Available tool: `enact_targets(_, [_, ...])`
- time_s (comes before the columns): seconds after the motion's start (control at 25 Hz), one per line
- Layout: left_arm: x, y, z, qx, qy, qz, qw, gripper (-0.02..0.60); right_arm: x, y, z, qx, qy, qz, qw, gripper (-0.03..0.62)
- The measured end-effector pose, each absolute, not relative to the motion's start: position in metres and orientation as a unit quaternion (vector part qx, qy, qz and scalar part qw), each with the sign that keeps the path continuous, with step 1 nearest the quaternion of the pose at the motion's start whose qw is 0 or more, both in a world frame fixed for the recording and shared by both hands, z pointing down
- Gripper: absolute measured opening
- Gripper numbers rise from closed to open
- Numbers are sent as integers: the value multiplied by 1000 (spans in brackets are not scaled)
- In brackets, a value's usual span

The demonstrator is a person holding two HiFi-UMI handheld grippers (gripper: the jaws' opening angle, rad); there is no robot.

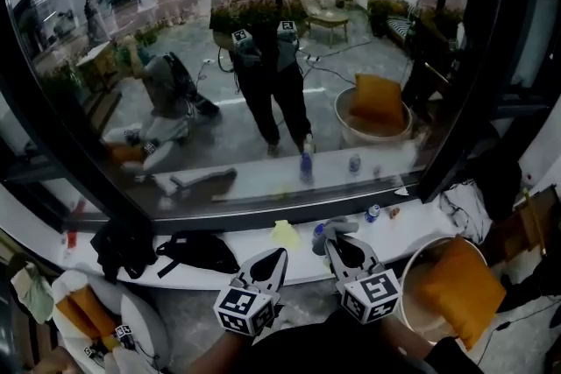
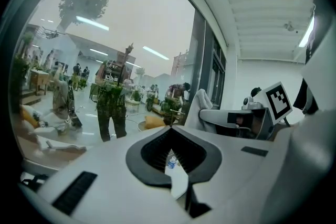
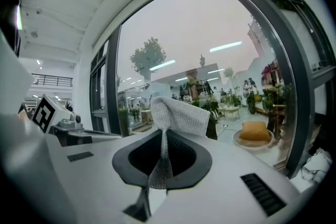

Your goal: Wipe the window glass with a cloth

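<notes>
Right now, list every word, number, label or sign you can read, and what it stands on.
None is readable.
Markers on the left gripper and right gripper, which grips the cloth: patterns, no letters.
Bottle label: too small to read.

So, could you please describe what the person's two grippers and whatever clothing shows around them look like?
The left gripper and the right gripper both have white shells with black jaws tapering to a point. Each carries a cube with black-and-white square markers at its rear. The clothing visible below them is black.
</notes>
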State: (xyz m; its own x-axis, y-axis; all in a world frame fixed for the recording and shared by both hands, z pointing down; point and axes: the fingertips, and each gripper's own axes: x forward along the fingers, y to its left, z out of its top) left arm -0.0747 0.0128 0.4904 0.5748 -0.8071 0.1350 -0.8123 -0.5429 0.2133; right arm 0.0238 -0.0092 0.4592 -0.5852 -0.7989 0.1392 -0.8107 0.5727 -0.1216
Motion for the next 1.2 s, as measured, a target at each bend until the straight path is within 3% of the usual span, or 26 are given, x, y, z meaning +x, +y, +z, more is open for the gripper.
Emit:
enact_targets(0.32, [-68,19,482,883,-457,19,103,0,20,2,453,445,-892,71,34,41])
enact_targets(1.2, [-68,19,494,882,-455,26,119,0,18,3,473,437,-894,81,47,41])
